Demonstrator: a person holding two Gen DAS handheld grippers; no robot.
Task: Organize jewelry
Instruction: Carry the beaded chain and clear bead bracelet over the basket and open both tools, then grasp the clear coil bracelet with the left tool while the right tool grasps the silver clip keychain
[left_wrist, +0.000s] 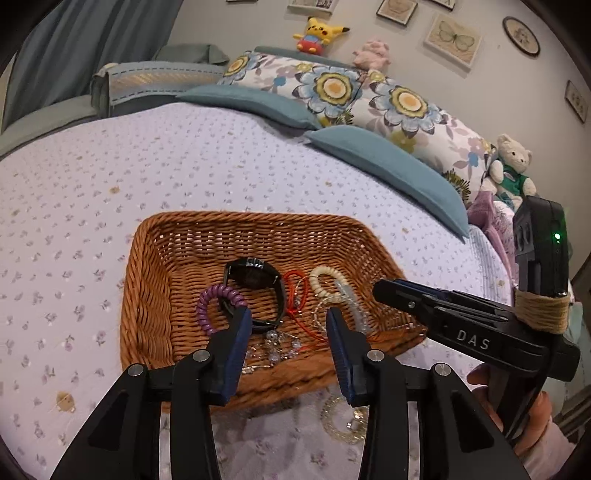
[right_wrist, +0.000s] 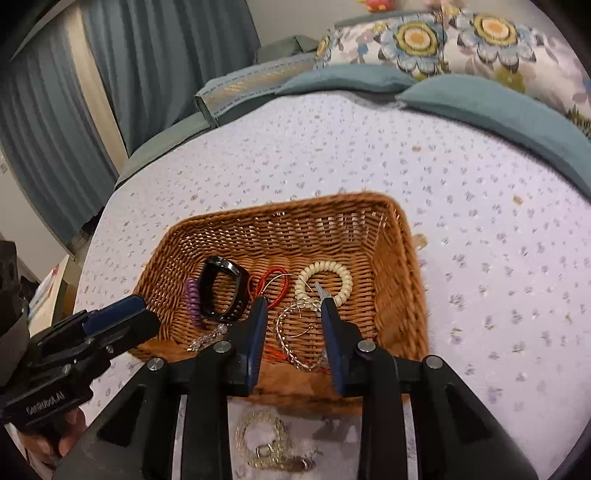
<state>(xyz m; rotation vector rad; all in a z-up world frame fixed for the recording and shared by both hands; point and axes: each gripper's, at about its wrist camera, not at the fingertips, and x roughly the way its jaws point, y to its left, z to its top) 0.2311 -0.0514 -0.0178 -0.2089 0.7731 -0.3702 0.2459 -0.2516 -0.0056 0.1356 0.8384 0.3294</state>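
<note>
Surface: bedspread (left_wrist: 258, 162), pale lilac with small flower sprigs, fills the middle of both views; a wicker basket (left_wrist: 155, 295) sits on it at centre frame.
Room: two teal pillows (left_wrist: 388, 162) and a flowered quilt (left_wrist: 369, 92) run across the upper right of the left wrist view, with a yellow plush toy (left_wrist: 319, 33) and a pink one (left_wrist: 373, 53) above them, a teddy bear (left_wrist: 511, 166) at the right edge, and framed pictures (left_wrist: 454, 38) on the wall at top right. Blue curtains (right_wrist: 155, 55) hang at the upper left of the right wrist view.
Jewelry: inside the basket lie a black watch (left_wrist: 255, 277), a purple coil band (left_wrist: 218, 299), a red cord (left_wrist: 299, 291), a cream coil band (left_wrist: 325, 280), thin hoop bangles (right_wrist: 295, 332) and clear beads (left_wrist: 275, 343). A gold chain (right_wrist: 266, 443) lies on the bedspread below the basket's near rim, at bottom centre.
Left tongs (left_wrist: 288, 317): fingers spread wide above the near part of the basket, gripping nothing.
Right tongs (right_wrist: 293, 306): fingers spread wide above the bangles, gripping nothing; in the left wrist view the pair looks nearly together, seen side-on at centre right.
Hidden or unclear: the gold chain is partly covered by the tongs in both views; the clear beads are tangled and hard to separate; picture contents are too small to tell.
Writing: "DAS" on the right tongs in the left wrist view; "GenRobot.AI" on the left tongs at lower left of the right wrist view.
</note>
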